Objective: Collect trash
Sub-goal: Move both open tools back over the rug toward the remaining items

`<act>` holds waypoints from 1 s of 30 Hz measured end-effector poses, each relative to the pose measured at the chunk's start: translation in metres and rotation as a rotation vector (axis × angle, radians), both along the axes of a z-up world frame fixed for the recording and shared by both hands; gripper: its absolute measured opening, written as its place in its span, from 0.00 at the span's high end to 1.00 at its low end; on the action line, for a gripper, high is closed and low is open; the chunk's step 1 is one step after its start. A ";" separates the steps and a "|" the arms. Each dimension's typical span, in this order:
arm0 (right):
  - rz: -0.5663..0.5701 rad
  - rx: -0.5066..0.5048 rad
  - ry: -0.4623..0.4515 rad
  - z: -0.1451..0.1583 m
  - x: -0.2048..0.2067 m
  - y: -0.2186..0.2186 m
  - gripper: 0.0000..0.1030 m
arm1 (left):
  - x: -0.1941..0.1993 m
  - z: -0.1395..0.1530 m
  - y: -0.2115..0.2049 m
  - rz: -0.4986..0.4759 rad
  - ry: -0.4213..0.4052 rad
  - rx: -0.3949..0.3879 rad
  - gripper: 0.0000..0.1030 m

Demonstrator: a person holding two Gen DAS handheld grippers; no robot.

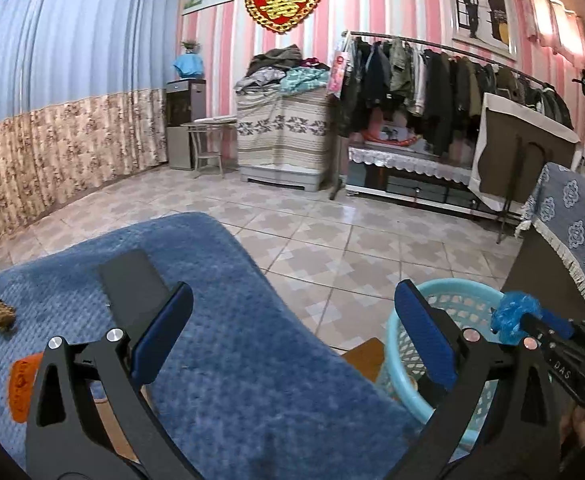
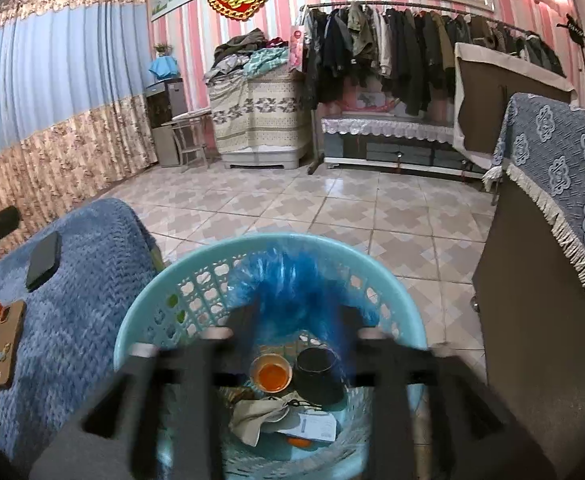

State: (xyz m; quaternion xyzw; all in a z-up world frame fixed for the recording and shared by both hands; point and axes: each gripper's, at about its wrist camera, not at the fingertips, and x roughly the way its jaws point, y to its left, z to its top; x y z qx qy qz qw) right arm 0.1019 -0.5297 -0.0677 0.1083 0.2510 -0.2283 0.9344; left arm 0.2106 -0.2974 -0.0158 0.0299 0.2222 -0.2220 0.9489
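**Blue wrapper at the basket, both hand-held grippers over the scene**

The left hand-held gripper [image 1: 288,340] stands with its jaws spread wide and nothing between the blue pads; one pad hangs over a blue blanket [image 1: 228,360], the other over the rim of a light-blue basket [image 1: 396,344].

The right hand-held gripper [image 2: 298,320] sits directly above that basket [image 2: 140,328]. Its fingers are blurred in its own view, parted, with a crumpled blue plastic wrapper [image 2: 292,280] between them; whether the pads press on it I cannot tell. From the left wrist view the same wrapper [image 1: 514,314] shows at the right gripper's tips [image 1: 548,316], at about three o'clock, above the basket's rim.

Inside the basket lie a small cup with orange residue [image 2: 271,374], a dark cup [image 2: 318,372] just beside it at three o'clock, and crumpled paper [image 2: 260,416] below them at six o'clock.

On the blanket, a dark phone [image 1: 134,284] lies at eleven o'clock from the left gripper, a small brown scrap [image 1: 1,314] at nine o'clock, and an orange piece [image 1: 22,384] near the frame's edge.
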 end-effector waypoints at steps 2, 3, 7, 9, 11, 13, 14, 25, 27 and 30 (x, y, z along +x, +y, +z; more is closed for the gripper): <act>0.007 -0.001 -0.019 0.002 0.000 0.003 0.28 | 0.001 0.002 0.009 0.015 0.001 -0.004 0.05; 0.010 -0.005 -0.015 0.003 0.001 0.004 0.28 | 0.002 0.002 0.015 0.026 0.001 -0.007 0.05; 0.005 -0.040 0.003 0.005 0.002 0.013 0.18 | 0.003 0.002 0.035 0.054 0.013 -0.024 0.05; 0.003 -0.050 -0.003 0.009 0.001 0.018 0.11 | 0.001 0.003 0.046 0.068 0.010 -0.026 0.05; 0.004 -0.061 -0.002 0.012 -0.001 0.023 0.11 | 0.001 0.005 0.054 0.079 0.007 -0.021 0.05; 0.007 -0.065 0.004 0.014 -0.001 0.028 0.10 | -0.001 0.005 0.066 0.096 0.005 -0.018 0.05; 0.009 -0.065 0.002 0.015 -0.001 0.031 0.10 | -0.002 0.005 0.070 0.102 0.007 -0.018 0.05; 0.098 -0.066 -0.009 0.021 0.007 0.075 0.04 | -0.012 0.002 0.144 0.209 0.021 -0.021 0.05; 0.129 -0.060 -0.012 0.021 0.009 0.087 0.04 | -0.013 0.000 0.158 0.233 0.023 -0.014 0.05; 0.171 -0.061 -0.018 0.020 0.012 0.105 0.04 | -0.016 -0.003 0.183 0.278 0.025 -0.003 0.05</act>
